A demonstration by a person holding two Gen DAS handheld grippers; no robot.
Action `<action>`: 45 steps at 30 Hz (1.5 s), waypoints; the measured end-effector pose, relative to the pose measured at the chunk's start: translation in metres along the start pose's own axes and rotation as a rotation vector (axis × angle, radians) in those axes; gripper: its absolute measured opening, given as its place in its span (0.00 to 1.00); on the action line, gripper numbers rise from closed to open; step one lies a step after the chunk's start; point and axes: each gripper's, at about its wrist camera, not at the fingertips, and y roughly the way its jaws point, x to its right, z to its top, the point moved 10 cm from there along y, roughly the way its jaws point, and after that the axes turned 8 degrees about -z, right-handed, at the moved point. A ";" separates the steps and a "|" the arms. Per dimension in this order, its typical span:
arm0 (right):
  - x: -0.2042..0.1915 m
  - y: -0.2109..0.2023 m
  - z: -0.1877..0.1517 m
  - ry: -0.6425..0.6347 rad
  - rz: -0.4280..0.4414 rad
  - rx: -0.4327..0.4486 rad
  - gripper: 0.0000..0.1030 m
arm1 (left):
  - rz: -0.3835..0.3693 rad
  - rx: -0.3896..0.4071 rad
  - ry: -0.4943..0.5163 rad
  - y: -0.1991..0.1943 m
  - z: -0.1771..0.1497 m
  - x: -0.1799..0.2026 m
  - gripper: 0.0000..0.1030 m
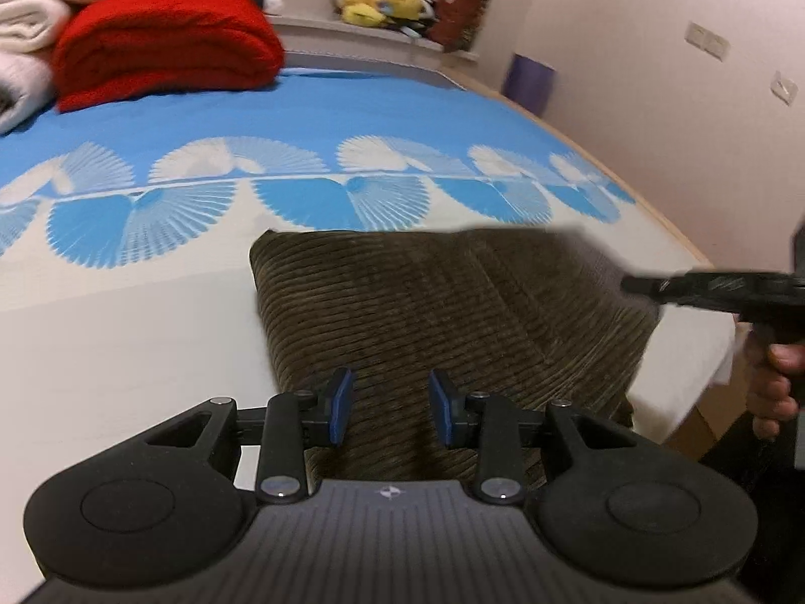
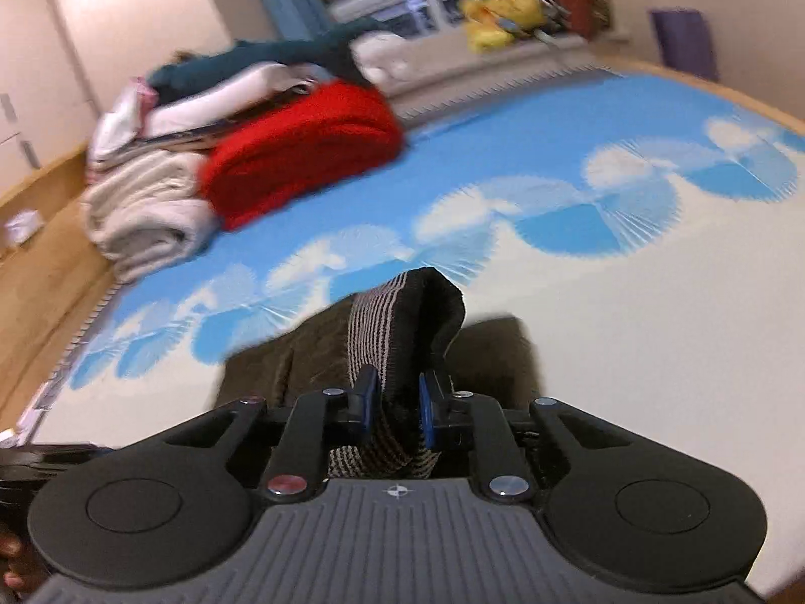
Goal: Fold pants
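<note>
— What covers the bed (image 1: 151, 332)?
— A smooth sheet, blue at the far end with white fan shapes, plain white near us. At the far left sits a stack: a plush red blanket (image 1: 166, 45), rolled thick, beside pale folded towels (image 1: 25, 20).
— And the pants (image 1: 443, 312)?
— Brown ribbed corduroy, folded into a broad, flat block on the white part, close to the bed's near edge.
— The left tongs (image 1: 390, 410)?
— Apart, blue pads hovering over the near hem, nothing between them.
— The right tongs (image 2: 395, 400)?
— Clamped on a raised flap of the pants, its striped knit lining curling upward.
</note>
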 end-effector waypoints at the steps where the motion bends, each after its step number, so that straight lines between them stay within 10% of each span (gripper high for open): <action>1: 0.012 0.007 -0.007 -0.001 -0.048 -0.041 0.07 | -0.005 -0.021 0.010 0.005 -0.003 0.002 0.36; 5: 0.048 0.043 -0.044 0.034 -0.174 -0.245 0.10 | 0.016 -0.204 0.093 0.037 -0.036 0.005 0.36; 8: 0.031 0.034 -0.023 -0.038 -0.147 -0.138 0.11 | 0.109 -0.307 0.211 0.052 -0.059 0.000 0.37; 13: -0.019 0.012 0.002 -0.195 0.000 0.050 0.15 | 0.073 -0.316 0.126 0.051 -0.049 -0.007 0.37; 18: -0.011 0.065 -0.067 -0.394 -0.102 -0.298 0.12 | 0.075 -0.092 0.119 0.035 0.014 -0.004 0.37; 22: -0.017 0.055 -0.054 -0.359 -0.052 -0.247 0.12 | 0.083 0.033 0.116 0.048 0.068 -0.012 0.31; 28: -0.013 0.044 -0.038 -0.282 -0.006 -0.165 0.17 | 0.227 -0.104 0.076 0.121 0.067 -0.077 0.02; 33: 0.000 0.061 -0.051 -0.316 -0.060 -0.251 0.15 | 0.238 -0.107 -0.032 0.119 0.065 -0.096 0.02; 40: -0.007 0.063 -0.004 -0.177 -0.014 -0.094 0.20 | 0.087 -0.048 -0.058 0.088 0.077 -0.068 0.03; 43: 0.006 0.096 -0.001 -0.194 -0.119 -0.138 0.24 | 0.074 -0.159 0.011 0.098 0.054 -0.059 0.05; 45: 0.021 0.112 -0.006 -0.188 -0.206 -0.177 0.43 | 0.110 -0.239 0.034 0.100 0.037 -0.061 0.05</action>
